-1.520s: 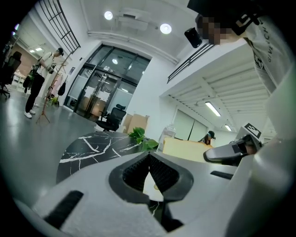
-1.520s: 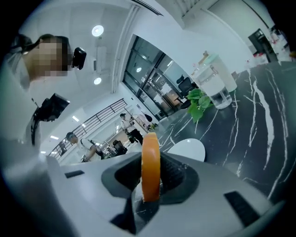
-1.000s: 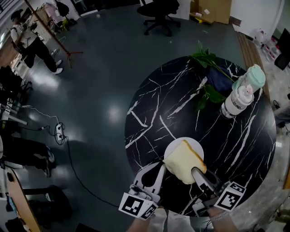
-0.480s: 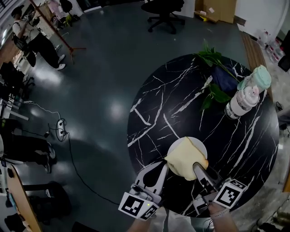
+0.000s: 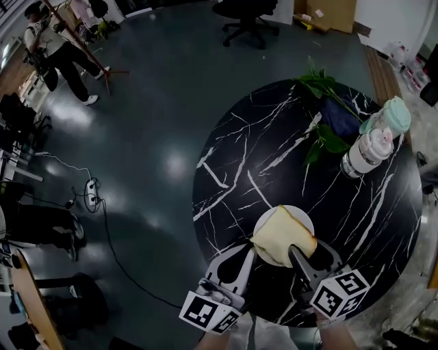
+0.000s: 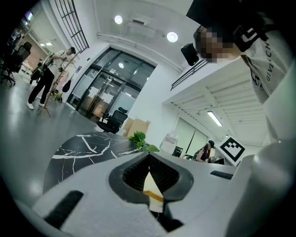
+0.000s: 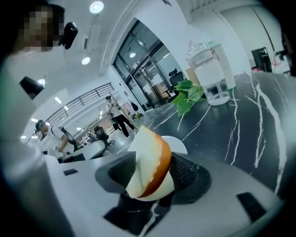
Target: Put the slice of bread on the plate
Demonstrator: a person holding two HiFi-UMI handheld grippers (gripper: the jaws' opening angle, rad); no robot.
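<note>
1. Far left, a person (image 5: 58,51) is standing on the grey floor (image 5: 157,102). Lower down, a power strip (image 5: 90,186) is lying there with its cable trailing off.
2. A chair (image 5: 239,10) is sitting at the top edge, beyond the desk (image 5: 274,150), which is round, black and marble-veined.
3. The left tongs (image 5: 250,251) are hovering at the desk's near edge, just beside the plate (image 5: 303,217). Their jaws are sitting together with the tips meeting, and they're gripping nothing. In the left gripper view a sliver of the bread (image 5: 282,234) is only peeking through the notch between the pads, from beyond them.
4. The bread is lying on the white plate near the front of the desk and covering most of it. One crusty corner is sticking out over the near-right rim.
5. The right tongs (image 5: 309,256) are pointing down at that corner. Their jaws have just been opening and are standing apart now, with the corner sitting between the pads. I can't tell whether it's brushing one of them.
6. A leafy plant (image 5: 321,137) is lying across the far side of the desk, partly over a blue thing (image 5: 342,116).
7. Furthest right, a clear bottle (image 5: 373,147) with a pale green cap is standing well apart from the plate.
</note>
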